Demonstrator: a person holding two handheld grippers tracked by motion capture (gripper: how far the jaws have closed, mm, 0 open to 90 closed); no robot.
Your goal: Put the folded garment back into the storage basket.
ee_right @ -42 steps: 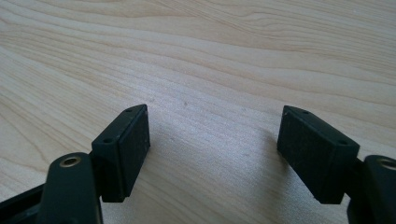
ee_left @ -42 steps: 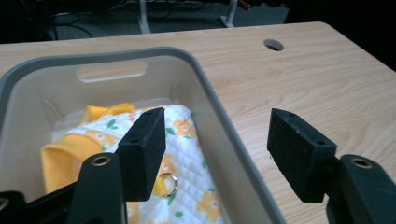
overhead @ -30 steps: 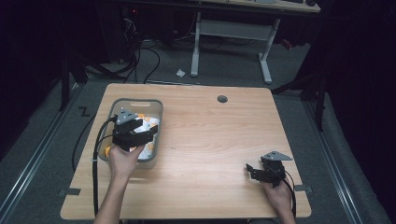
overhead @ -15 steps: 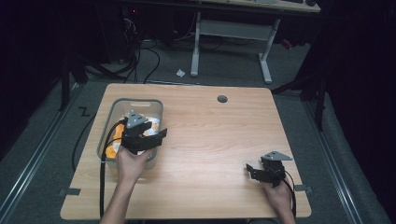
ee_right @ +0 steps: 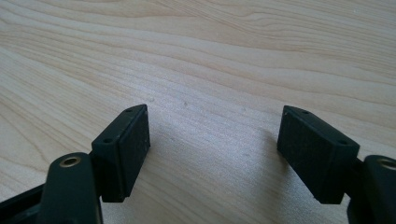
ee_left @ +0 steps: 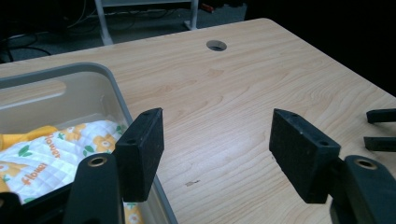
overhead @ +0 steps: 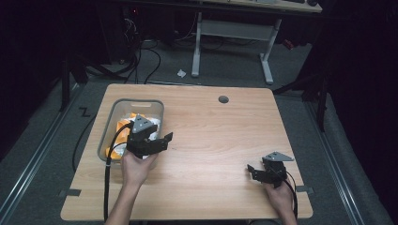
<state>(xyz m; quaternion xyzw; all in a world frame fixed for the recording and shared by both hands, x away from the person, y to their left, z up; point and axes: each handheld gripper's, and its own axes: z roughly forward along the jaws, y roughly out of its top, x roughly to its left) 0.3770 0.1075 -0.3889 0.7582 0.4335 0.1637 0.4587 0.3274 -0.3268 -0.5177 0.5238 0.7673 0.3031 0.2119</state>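
A clear plastic bin (overhead: 141,101) stands on the left part of the wooden table (overhead: 216,131). A white and yellow flower-print cloth (overhead: 123,135) lies in it. My left gripper (overhead: 164,140) hovers over the bin's right rim, open and empty. In the left gripper view its jaws (ee_left: 219,140) straddle the bin's rim (ee_left: 116,95), with the cloth (ee_left: 51,154) at the lower left. My right gripper (overhead: 252,171) rests near the table's front right, open with nothing in it. The right gripper view has its jaws (ee_right: 215,140) wide apart over bare wood.
A round cable hole (overhead: 223,99) sits near the table's far edge. A black cable (overhead: 109,164) trails from the left gripper off the front edge. Beyond the table are a desk frame (overhead: 234,33) and floor cables. The other gripper's jaw tips (ee_left: 380,128) show at the left gripper view's right edge.
My left gripper has moved right and slightly toward the front, from above the bin's middle to its right rim. The right gripper has stayed put.
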